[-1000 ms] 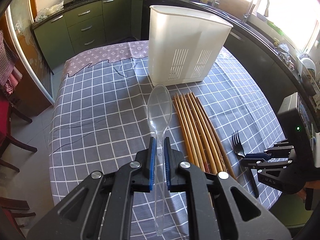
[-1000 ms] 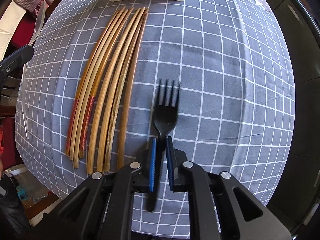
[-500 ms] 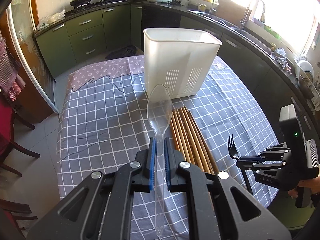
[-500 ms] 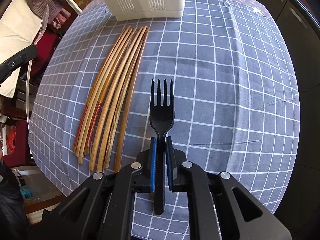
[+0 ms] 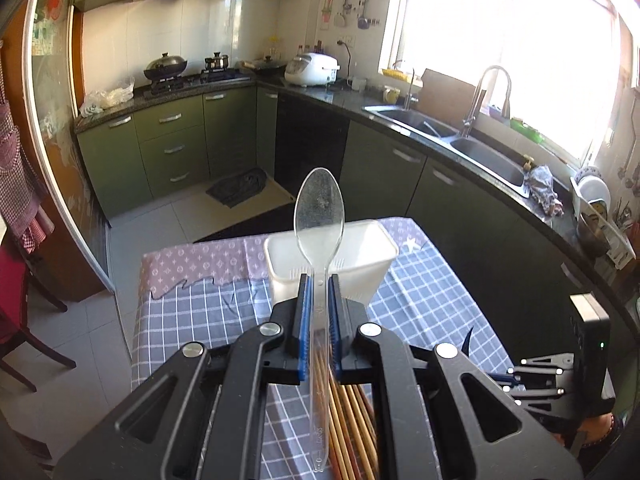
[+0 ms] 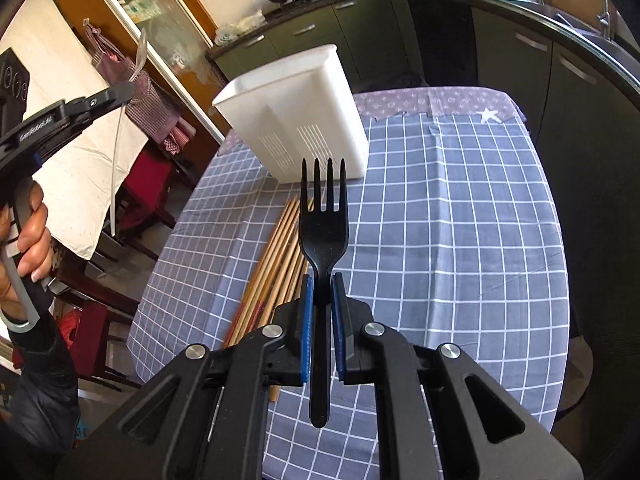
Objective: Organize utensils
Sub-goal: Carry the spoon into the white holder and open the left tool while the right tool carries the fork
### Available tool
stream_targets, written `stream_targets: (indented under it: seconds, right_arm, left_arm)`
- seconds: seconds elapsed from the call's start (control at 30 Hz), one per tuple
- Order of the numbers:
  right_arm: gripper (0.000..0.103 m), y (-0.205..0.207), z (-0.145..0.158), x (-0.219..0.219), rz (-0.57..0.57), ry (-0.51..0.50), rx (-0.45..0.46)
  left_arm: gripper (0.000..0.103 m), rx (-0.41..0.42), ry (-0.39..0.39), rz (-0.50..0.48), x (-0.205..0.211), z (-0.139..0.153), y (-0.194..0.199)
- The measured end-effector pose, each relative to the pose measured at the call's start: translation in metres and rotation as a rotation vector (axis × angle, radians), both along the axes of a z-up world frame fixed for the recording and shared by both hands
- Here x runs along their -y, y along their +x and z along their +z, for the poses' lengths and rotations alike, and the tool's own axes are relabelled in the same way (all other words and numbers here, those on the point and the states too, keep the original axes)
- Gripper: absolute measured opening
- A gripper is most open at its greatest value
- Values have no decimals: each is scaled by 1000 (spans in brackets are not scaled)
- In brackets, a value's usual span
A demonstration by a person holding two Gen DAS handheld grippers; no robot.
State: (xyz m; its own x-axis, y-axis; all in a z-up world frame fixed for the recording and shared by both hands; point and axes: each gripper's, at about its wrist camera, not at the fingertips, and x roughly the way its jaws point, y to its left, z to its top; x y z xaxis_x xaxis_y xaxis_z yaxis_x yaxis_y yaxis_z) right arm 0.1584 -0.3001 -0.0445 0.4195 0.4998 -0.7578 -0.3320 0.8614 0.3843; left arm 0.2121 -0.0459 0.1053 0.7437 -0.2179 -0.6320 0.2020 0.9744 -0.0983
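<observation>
From the left wrist, the left gripper (image 5: 319, 336) is clamped on a clear spoon (image 5: 319, 216), raised above the table (image 5: 200, 320); the white caddy (image 5: 376, 264) stands near the far edge. The judged step is carrying; next comes lowering it in. Green kitchen cabinets (image 5: 168, 144) stand behind.

From the right wrist, the right gripper (image 6: 320, 328) pinches a black fork (image 6: 323, 232) above the chopsticks (image 6: 272, 272) mid-table, which await sorting.
</observation>
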Motion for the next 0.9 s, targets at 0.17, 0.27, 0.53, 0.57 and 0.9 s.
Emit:
stream_targets:
  seconds: [0.17,0.27,0.53,0.57,0.9]
  right_arm:
    - [10,3,11,1,13,45,33]
    - [10,2,11,6,19,69,36]
    - [10,4,1,19,7,128,32]
    - [10,5,1,20,6,134,30]
    - [10,13,0,18,21,161,26]
  left_arm:
    - [9,129,-52,20,6,29,23]
    - [9,221,-87,30,9,39,40]
    - [9,363,-110,54,19,21,86]
    - [9,365,-109,60,19,16,92]
    - [9,396,-105,99,16,-25,112]
